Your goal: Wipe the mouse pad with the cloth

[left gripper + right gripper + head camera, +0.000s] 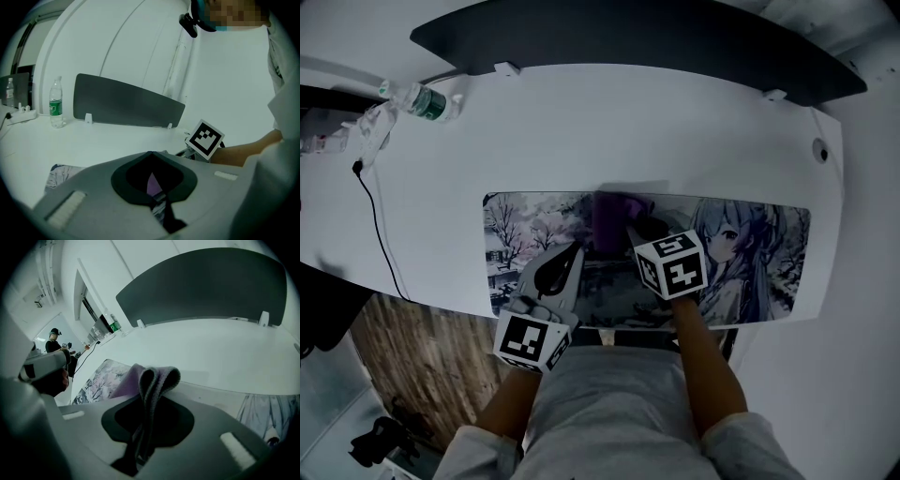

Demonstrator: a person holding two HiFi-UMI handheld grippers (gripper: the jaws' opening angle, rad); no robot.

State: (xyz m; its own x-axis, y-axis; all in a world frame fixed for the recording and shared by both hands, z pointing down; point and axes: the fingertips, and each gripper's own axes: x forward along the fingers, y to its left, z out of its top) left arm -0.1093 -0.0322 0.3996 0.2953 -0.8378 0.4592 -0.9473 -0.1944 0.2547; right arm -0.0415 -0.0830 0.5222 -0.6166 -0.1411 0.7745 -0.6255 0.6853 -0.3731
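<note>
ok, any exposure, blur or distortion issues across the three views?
Head view: dim, desk edge bowed by fisheye, cloth smeared. Left gripper view: dark vignetted corners, greenish cast. Right gripper view: same vignette, the right gripper body blocks the lower frame.

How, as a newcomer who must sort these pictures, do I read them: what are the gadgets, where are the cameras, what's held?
No robot here: a person holds two hand-held grippers. The head view looks down from the person's head; the other two views ride on the grippers, looking along their jaws. On the white desk lies a long anime-print mouse pad, with a water bottle far left. The right gripper has its jaws shut on a folded purple cloth above the pad. The left gripper, jaws shut on nothing, is over the pad's left part.
</note>
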